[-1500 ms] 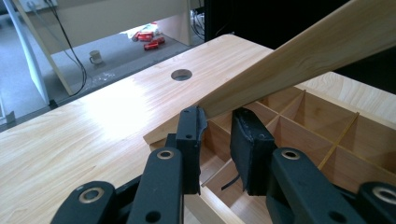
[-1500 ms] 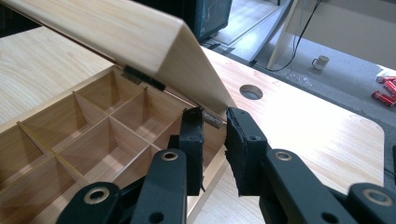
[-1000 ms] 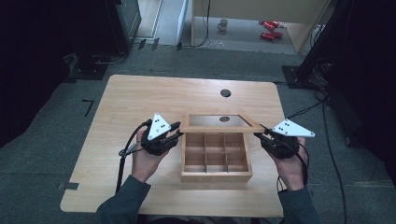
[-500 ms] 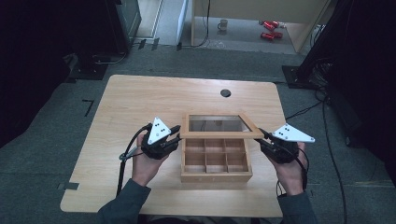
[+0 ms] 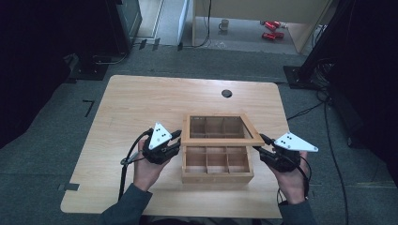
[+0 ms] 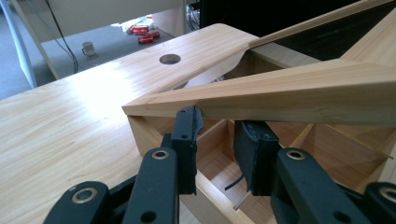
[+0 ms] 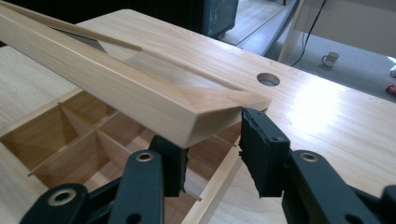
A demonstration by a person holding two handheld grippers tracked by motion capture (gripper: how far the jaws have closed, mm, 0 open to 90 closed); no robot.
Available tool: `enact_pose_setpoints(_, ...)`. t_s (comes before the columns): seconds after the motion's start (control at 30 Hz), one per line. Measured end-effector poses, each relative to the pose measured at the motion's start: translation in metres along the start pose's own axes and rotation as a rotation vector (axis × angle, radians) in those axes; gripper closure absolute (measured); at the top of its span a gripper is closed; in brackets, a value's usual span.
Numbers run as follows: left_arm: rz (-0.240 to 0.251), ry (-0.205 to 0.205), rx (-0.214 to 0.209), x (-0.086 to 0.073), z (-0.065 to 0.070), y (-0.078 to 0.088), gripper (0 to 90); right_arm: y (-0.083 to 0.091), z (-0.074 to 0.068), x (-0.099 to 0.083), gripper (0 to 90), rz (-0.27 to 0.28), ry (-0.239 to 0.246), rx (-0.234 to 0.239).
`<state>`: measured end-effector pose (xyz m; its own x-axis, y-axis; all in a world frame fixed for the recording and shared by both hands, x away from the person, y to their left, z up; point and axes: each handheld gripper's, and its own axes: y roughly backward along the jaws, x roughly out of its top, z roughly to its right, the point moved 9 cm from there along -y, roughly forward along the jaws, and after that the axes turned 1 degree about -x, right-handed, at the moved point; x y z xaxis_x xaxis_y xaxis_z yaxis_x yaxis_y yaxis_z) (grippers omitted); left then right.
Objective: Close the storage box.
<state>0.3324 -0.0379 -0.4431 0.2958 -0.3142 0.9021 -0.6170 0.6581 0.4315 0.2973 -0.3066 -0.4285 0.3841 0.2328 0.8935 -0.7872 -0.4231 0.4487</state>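
Note:
A wooden box (image 5: 217,176) with several compartments stands at the table's near middle. Its glass-paned lid (image 5: 220,139) is propped half raised, hinged at the back. My left gripper (image 5: 176,136) sits at the lid's front left corner and my right gripper (image 5: 261,141) at its front right corner. In the left gripper view the lid rail (image 6: 303,93) lies across the jaw tips of that gripper (image 6: 219,123), whose jaws have just been opening a little over the box wall (image 6: 140,135). In the right gripper view the lid corner (image 7: 116,79) rests over one jaw of that gripper (image 7: 212,128), which has just opened.
The light wooden table (image 5: 141,103) has a round cable hole (image 5: 226,93) behind the box. Bare tabletop lies left of the box and behind it. Beyond the far edge are dark equipment stands, cables and a mug (image 5: 225,24) on the floor.
The lid's front rail has come a little toward the person, covering more of the back compartments. Both hands drifted slightly with it, and the right jaws have spread apart.

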Motion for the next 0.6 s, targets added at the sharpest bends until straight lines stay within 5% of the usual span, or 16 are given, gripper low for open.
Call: enact_pose_setpoints(0.6,-0.009,0.018,-0.009,-0.012,0.004,-0.002,69.8,0.019,-0.018,-0.010,51.8,-0.003,-0.031,0.013)
